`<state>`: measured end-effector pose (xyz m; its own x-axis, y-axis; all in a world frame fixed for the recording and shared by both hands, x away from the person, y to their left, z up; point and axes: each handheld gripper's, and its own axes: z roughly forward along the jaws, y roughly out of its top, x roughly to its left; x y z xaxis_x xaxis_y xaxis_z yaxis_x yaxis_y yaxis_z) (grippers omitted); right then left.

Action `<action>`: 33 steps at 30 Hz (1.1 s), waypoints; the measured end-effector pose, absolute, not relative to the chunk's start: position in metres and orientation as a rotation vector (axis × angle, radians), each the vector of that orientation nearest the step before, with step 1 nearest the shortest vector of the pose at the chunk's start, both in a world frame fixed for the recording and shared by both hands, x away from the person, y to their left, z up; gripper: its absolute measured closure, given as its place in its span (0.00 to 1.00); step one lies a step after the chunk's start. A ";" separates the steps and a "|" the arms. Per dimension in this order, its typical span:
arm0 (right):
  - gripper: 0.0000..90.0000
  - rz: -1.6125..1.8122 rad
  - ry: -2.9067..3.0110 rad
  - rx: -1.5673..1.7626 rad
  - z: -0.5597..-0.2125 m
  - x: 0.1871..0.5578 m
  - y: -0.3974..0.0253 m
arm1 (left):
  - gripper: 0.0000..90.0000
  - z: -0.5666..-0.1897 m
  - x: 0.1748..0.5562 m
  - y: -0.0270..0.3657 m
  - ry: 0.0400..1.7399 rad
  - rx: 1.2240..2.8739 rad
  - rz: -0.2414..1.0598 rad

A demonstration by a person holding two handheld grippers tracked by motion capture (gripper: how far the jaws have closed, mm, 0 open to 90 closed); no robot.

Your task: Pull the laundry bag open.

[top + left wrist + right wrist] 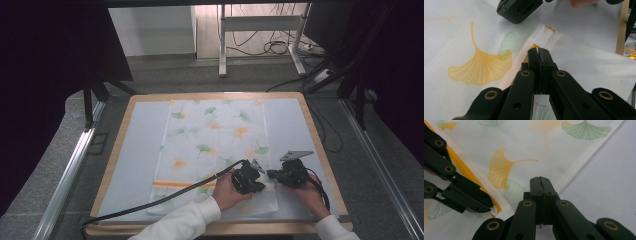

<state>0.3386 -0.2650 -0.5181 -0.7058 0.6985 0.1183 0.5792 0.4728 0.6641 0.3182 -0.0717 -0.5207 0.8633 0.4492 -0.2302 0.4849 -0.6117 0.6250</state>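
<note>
High view: both claws are parked close together at the cloth's (215, 135) near right corner on the bench (125, 150). Left claw (539, 51) is pinched onto a fold; right claw (539, 179) is closed, empty, over the hem.

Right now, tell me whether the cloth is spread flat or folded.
Mostly spread: the cloth lies flat on the table, one near corner folded over by the left gripper.
</note>
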 end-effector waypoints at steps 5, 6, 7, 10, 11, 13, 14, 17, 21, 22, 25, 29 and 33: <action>0.99 1.078 2.543 1.121 -0.510 0.327 -0.267 | 1.00 -0.521 0.318 -0.072 0.669 2.318 -0.063; 0.99 1.085 2.539 1.130 -0.506 0.316 -0.270 | 1.00 -0.521 0.318 -0.072 0.670 2.317 -0.063; 0.99 1.085 2.539 1.130 -0.506 0.316 -0.270 | 1.00 -0.521 0.318 -0.072 0.670 2.317 -0.063; 0.99 1.067 2.548 1.161 -0.504 0.302 -0.270 | 1.00 -0.521 0.318 -0.072 0.670 2.318 -0.063; 0.99 1.057 2.557 1.158 -0.505 0.300 -0.268 | 1.00 -0.521 0.318 -0.072 0.671 2.317 -0.061; 0.99 1.034 2.566 1.154 -0.506 0.299 -0.266 | 1.00 -0.521 0.318 -0.072 0.666 2.321 -0.060; 1.00 0.989 2.573 1.167 -0.510 0.299 -0.263 | 1.00 -0.521 0.318 -0.072 0.669 2.318 -0.062; 1.00 0.991 2.588 1.216 -0.513 0.301 -0.263 | 1.00 -0.521 0.319 -0.072 0.671 2.315 -0.066; 1.00 0.982 2.587 1.199 -0.513 0.300 -0.263 | 1.00 -0.521 0.319 -0.072 0.682 2.315 -0.072; 1.00 0.982 2.587 1.199 -0.513 0.300 -0.263 | 1.00 -0.521 0.319 -0.072 0.681 2.317 -0.071; 1.00 0.983 2.583 1.197 -0.514 0.299 -0.263 | 1.00 -0.521 0.318 -0.071 0.686 2.320 -0.067; 1.00 0.987 2.585 1.205 -0.514 0.300 -0.263 | 1.00 -0.520 0.319 -0.070 0.689 2.320 -0.077; 1.00 0.990 2.589 1.198 -0.514 0.300 -0.264 | 1.00 -0.520 0.318 -0.065 0.693 2.323 -0.070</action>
